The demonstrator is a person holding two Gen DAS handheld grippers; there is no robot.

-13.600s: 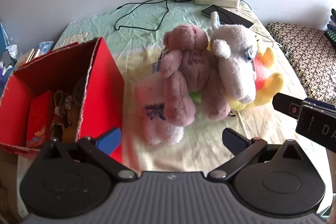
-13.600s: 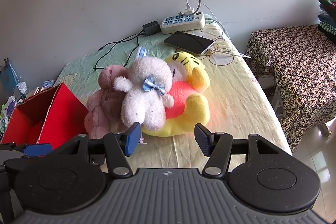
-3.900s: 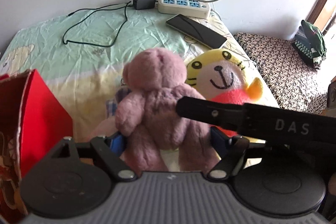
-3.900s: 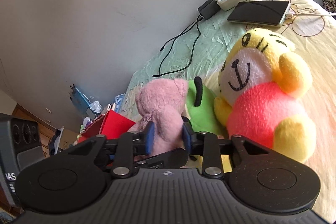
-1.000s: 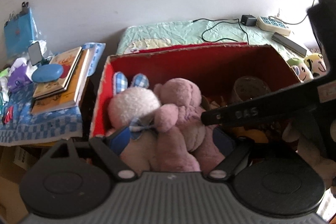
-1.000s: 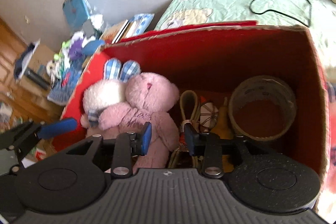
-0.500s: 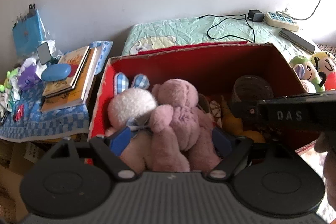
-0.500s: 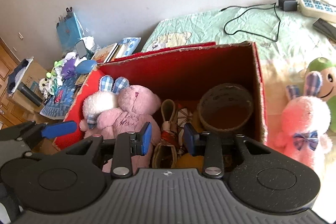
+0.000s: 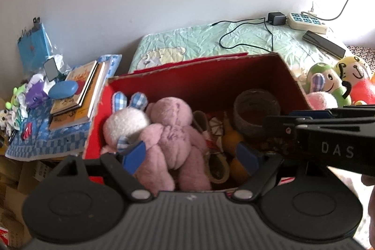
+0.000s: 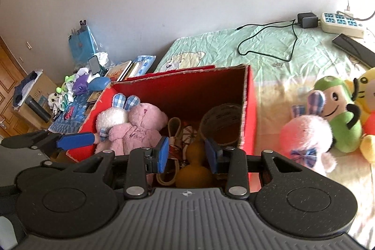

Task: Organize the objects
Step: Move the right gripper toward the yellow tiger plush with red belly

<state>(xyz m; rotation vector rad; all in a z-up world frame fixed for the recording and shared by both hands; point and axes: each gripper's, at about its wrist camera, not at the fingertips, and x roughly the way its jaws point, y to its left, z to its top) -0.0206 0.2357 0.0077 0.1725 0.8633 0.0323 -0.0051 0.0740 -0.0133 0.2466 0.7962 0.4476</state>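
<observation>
The left black two-finger gripper with blue pads (image 9: 191, 156) points steeply downward with its jaws spread wide, and nothing is pressed between its pads. The right black two-finger gripper with blue pads (image 10: 186, 154) also tilts downward, its jaws set at a narrow gap with nothing clamped between them. In the left wrist view the right gripper's body crosses in from the right edge, where part of a hand (image 9: 370, 207) shows at the lower corner.
</observation>
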